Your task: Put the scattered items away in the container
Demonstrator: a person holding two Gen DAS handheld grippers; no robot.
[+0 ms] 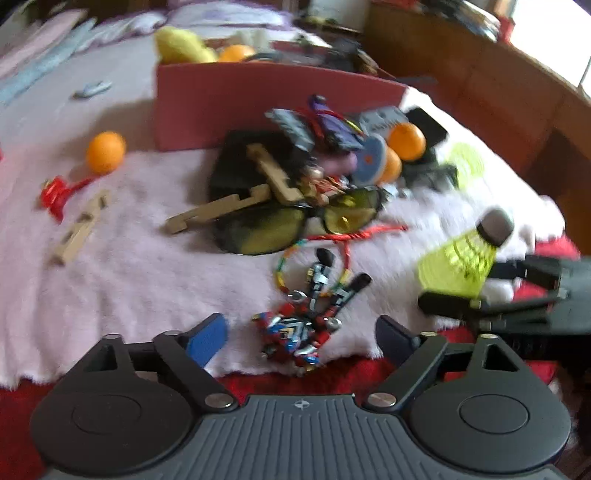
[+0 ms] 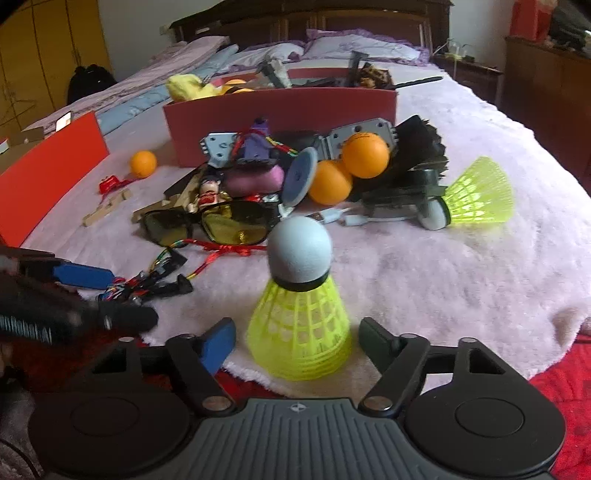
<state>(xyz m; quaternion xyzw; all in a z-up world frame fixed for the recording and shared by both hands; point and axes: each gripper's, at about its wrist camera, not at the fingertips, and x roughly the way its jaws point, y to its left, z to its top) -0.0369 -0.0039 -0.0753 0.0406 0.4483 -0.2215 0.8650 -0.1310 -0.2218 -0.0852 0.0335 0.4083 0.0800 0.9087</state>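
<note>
Bedroom: white fleece (image 2: pixel 424 266) over red bedspread (image 2: pixel 561 384), wooden headboard (image 2: pixel 314 14) behind. Clutter before red box (image 2: pixel 280 110). Right tool (image 2: pixel 297 343) spread around yellow shuttlecock (image 2: pixel 299 325); left tool (image 1: pixel 301 332) open, empty.

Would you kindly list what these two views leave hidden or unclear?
- Red box interior: in both views its front wall hides most of the contents.
- Black brush: right wrist view, partly hidden behind the orange balls.
- Toy robot: left wrist view, details lost to motion blur.
- Left claw: right wrist view, blurred and cut off by the left edge.
</note>
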